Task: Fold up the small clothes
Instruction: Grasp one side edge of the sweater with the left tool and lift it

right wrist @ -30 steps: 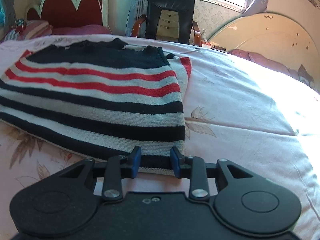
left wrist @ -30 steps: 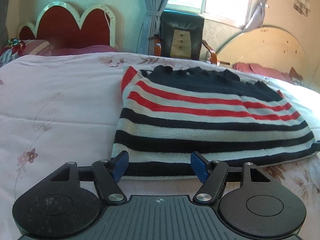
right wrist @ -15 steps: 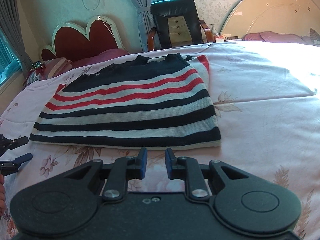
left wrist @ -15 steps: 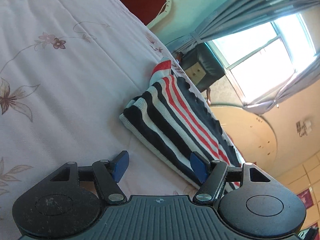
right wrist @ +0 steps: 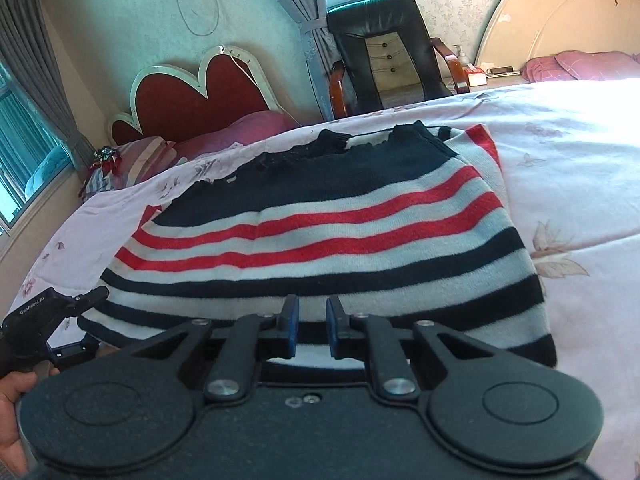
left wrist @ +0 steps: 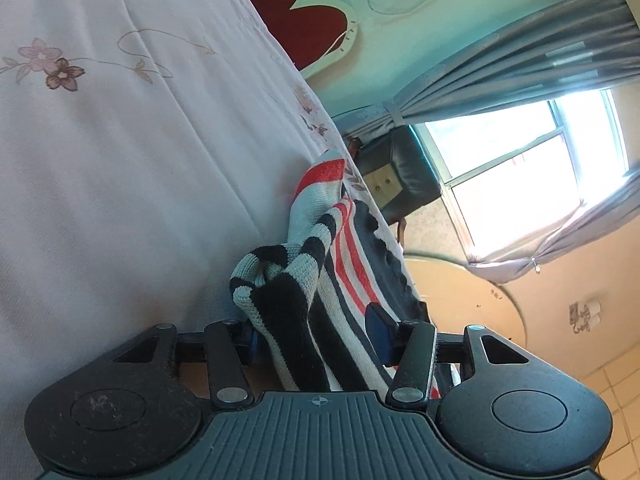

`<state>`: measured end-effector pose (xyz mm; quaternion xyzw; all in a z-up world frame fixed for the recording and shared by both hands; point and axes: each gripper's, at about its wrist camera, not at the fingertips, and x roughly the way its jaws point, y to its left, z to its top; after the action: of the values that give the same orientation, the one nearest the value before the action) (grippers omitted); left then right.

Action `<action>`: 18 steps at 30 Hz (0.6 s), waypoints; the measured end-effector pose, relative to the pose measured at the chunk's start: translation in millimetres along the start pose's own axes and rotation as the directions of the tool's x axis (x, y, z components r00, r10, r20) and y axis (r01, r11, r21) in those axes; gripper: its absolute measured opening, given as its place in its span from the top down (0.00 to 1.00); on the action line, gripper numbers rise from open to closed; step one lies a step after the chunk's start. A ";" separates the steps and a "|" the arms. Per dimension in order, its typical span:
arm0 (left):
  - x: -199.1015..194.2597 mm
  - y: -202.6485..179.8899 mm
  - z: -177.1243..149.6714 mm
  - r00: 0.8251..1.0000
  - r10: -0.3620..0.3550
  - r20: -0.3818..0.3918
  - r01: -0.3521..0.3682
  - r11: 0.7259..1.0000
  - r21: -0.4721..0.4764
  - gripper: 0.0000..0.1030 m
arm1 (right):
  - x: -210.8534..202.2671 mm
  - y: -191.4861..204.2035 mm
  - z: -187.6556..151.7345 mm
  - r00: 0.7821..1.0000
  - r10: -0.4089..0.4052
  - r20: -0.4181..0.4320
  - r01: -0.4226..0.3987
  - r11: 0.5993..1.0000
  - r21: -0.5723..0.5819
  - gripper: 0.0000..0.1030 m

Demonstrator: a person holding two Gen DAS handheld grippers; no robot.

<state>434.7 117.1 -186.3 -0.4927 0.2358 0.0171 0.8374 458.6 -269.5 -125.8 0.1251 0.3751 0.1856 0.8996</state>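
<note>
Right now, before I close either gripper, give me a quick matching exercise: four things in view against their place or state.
Things:
1. left gripper
2. right gripper
3. striped sweater
4. black armchair

Place or state:
A. spread flat on the bedsheet
B. beyond the bed, under the window
C. jaws wide, bunched sweater corner between them
D. jaws narrowly apart, over the sweater's near hem

Pairs: 1-C, 2-D, 3-A, 4-B

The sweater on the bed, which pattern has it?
The sweater has navy, white and red stripes, clearest in the right wrist view.
</note>
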 end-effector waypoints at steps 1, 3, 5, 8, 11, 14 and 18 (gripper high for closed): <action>3.5 -0.6 1.8 1.000 -0.003 0.002 0.003 1.000 0.000 0.50 | 5.3 0.7 3.3 1.000 0.008 0.002 -0.008 1.000 0.003 0.87; 10.7 -2.3 4.4 1.000 0.001 0.007 -0.001 1.000 -0.001 0.51 | 16.7 4.5 9.4 1.000 0.023 0.004 -0.023 1.000 0.006 0.87; 13.0 -1.3 8.5 1.000 0.012 0.005 -0.011 1.000 -0.003 0.69 | 25.8 9.5 14.4 0.999 0.038 0.006 -0.038 0.999 0.005 0.87; 18.0 3.9 11.7 1.000 0.018 -0.011 -0.018 1.000 -0.015 0.75 | 37.9 19.4 19.6 0.998 0.057 0.000 -0.057 0.998 -0.008 0.87; 14.4 4.3 13.5 1.000 0.003 -0.012 -0.004 1.000 -0.021 0.80 | 49.7 29.0 21.7 0.997 0.071 -0.009 -0.071 0.997 -0.016 0.87; -2.8 12.0 14.1 0.983 -0.165 0.083 0.173 0.979 -0.110 0.82 | 63.0 33.6 21.1 0.997 0.067 -0.030 -0.068 0.998 -0.010 0.88; 9.8 31.0 10.4 0.994 -0.102 0.033 0.106 0.979 -0.173 0.82 | 71.7 29.5 14.0 0.998 0.034 -0.046 -0.035 0.999 -0.014 0.97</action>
<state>439.3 139.6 -211.5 -0.5757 0.1974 -0.0003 0.7935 508.2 -213.5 -150.6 0.1207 0.3921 0.2068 0.8882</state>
